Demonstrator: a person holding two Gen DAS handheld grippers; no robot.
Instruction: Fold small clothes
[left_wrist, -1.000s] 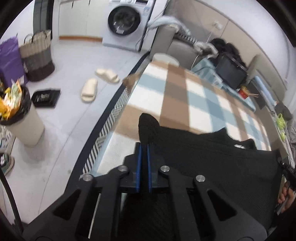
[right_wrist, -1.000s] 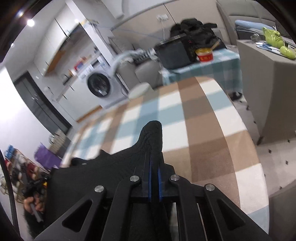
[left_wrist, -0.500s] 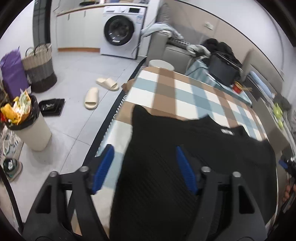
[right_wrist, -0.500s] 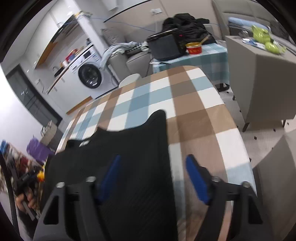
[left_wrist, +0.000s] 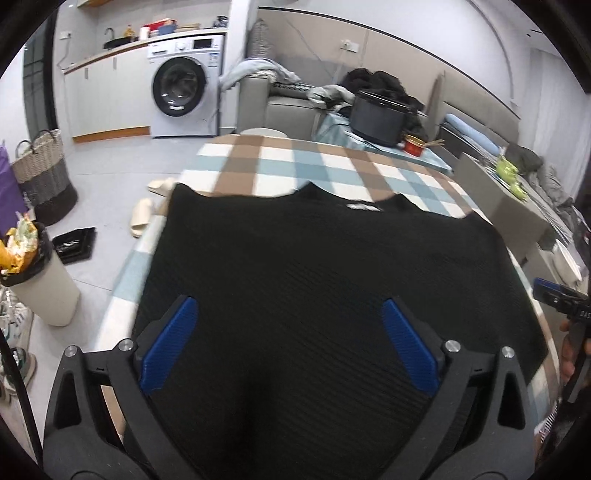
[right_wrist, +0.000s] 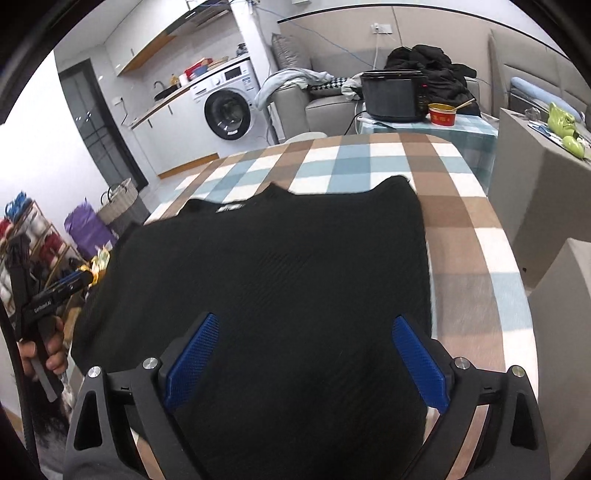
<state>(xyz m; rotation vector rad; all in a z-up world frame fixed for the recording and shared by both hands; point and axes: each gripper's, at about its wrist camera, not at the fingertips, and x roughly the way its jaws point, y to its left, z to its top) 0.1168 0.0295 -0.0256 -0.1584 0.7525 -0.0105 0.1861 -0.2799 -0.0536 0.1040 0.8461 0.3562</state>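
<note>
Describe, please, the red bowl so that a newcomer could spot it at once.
Start at the checked table where the black garment lies, then look past its far edge to the smaller side table with a teal checked cloth. The red bowl sits there right beside the big dark cooker pot; it is the only red thing there, with a utensil sticking out.

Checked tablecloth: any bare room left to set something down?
Yes: the far end of the checked tablecloth beyond the black sweater collar, and the strip along its right edge. The near half is covered by the sweater.

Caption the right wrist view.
Open right gripper above a black top spread flat on the checked tablecloth.
</note>
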